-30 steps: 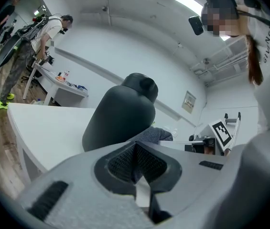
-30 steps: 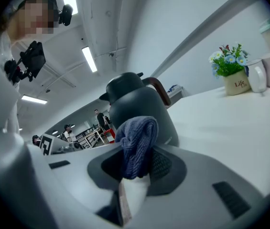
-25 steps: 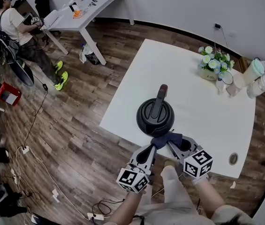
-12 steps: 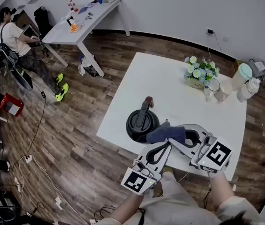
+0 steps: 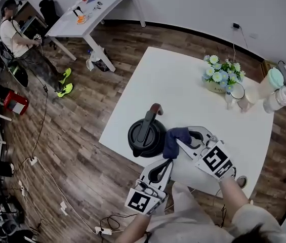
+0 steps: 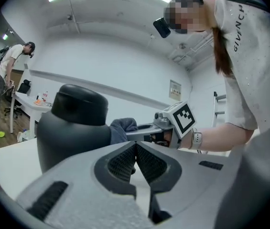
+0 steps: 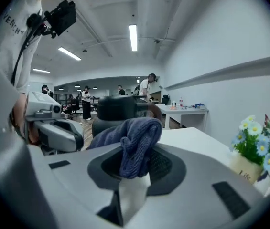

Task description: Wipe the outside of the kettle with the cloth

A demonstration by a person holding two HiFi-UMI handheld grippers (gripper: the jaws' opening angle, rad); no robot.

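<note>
The black kettle (image 5: 146, 137) with a brown-topped handle (image 5: 152, 116) stands near the front left corner of the white table (image 5: 193, 80). My right gripper (image 5: 182, 138) is shut on a dark blue cloth (image 5: 175, 140), which presses against the kettle's right side. In the right gripper view the cloth (image 7: 137, 144) bunches between the jaws, with the kettle (image 7: 118, 111) just behind it. My left gripper (image 5: 167, 163) is shut and holds nothing, just in front of the kettle and below the cloth. The left gripper view shows the kettle (image 6: 72, 128) close ahead on the left and the cloth (image 6: 122, 128) beside it.
A pot of flowers (image 5: 221, 75), a mug (image 5: 237, 92) and two pale containers (image 5: 273, 87) stand at the table's far right. The kettle sits close to the table's front left edge. A second table (image 5: 89, 9) and a person (image 5: 16, 34) are far off on the left.
My right gripper has carried the cloth from the kettle's near side round to its right side. The left gripper stays low in front of the kettle.
</note>
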